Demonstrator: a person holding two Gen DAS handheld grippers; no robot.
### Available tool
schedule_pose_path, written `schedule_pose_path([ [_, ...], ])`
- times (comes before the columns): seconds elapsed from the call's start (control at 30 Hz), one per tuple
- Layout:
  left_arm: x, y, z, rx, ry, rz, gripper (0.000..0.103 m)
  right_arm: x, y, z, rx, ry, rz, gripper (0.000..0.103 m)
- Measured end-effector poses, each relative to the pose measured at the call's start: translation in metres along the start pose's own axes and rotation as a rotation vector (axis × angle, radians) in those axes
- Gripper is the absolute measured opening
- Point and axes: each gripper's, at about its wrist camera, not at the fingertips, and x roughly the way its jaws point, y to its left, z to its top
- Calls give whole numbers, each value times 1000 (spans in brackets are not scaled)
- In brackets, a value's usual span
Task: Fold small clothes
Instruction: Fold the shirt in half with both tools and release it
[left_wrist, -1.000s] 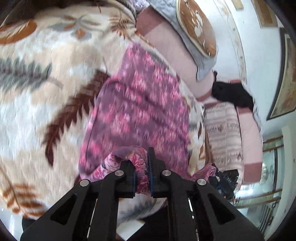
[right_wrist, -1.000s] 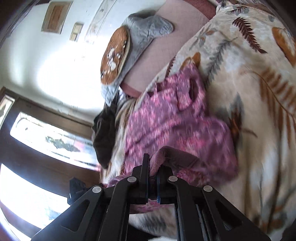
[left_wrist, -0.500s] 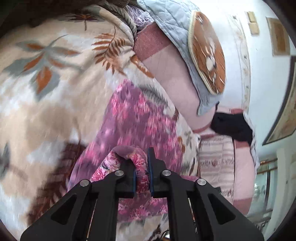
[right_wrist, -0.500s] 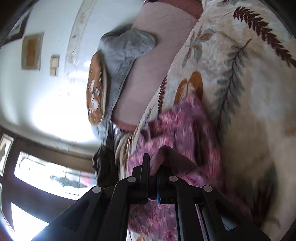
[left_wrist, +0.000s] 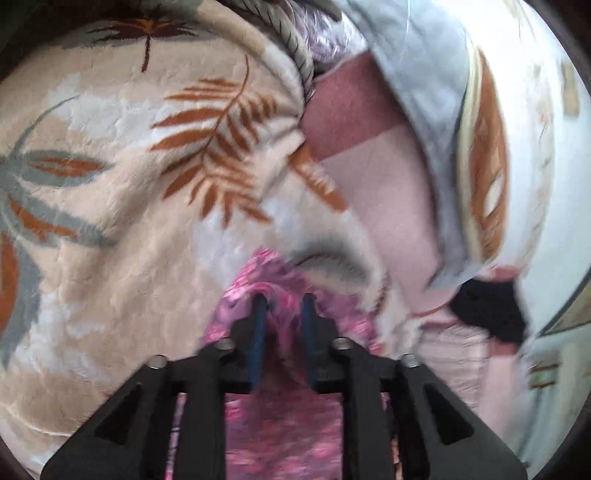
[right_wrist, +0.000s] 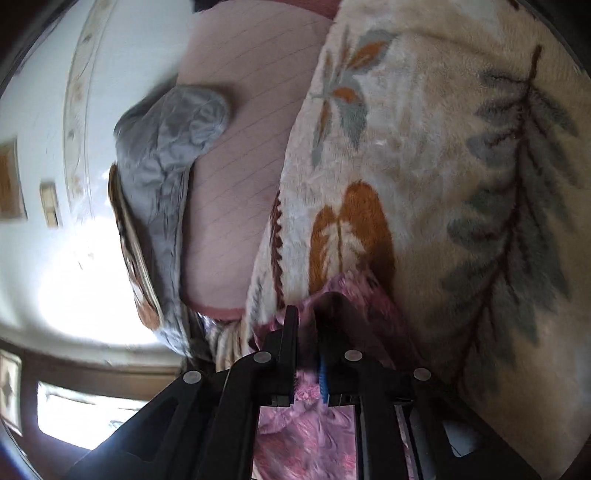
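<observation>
Pink floral garment (left_wrist: 280, 435) is lying directly under and between both grippers, spread on the leaf-patterned fleece blanket (left_wrist: 122, 258). Left wrist view: the left gripper (left_wrist: 282, 302) is pointing toward 12 o'clock, its jaws having just been opening; a visible gap is separating the blue pads (left_wrist: 258, 332), with a raised fold of the cloth sitting between them but no longer pinched. Right wrist view: the right gripper (right_wrist: 304, 317) is likewise aiming at 12 o'clock, jaws having just been opening to a narrow slot; the garment's folded edge (right_wrist: 334, 295) is humping up between and just past the fingertips, apparently loose rather than clamped, though blur is making contact hard to judge. In each view the bulk of the cloth is trailing toward 6 o'clock, beneath the gripper body, so its long axis is running roughly along each gripper's pointing line. Bare blanket is filling the field from 9 to 12 o'clock on the left view and from 12 to 3 o'clock on the right. A pink mattress (right_wrist: 229, 177) and grey pillow (right_wrist: 170, 140) are lying beyond, well apart. Judgement: both hands are equally near, and a fold edge is being laid down.
</observation>
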Motion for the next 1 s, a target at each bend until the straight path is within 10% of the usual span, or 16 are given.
schedule_pose_path([
  [0.07,-16,0,4,-12,-54,-39,45,-14,3,5,-12,-89,30,29],
  [0.17,-28,-7,-1,84,-52,-8,49,-33,9,4,-96,-155,1,45],
  [0.47,23,-8,-48,306,127,147,51,12,22,-11,-341,-44,-272,45],
  [0.53,34,-15,-52,346,116,195,51,24,31,-15,-407,-48,-337,38],
  [0.57,36,-18,-52,360,103,212,51,28,37,-16,-452,-43,-351,11],
  [0.6,38,-21,-52,373,87,228,51,29,45,-18,-505,-45,-354,5],
  [0.73,50,-21,-44,394,37,320,50,6,50,-9,-483,-176,-291,4],
  [0.87,50,-22,-41,395,0,363,48,31,15,3,-416,-60,-440,4],
  [1.0,38,-23,-46,380,1,365,47,-4,16,-3,-352,-127,-342,11],
])
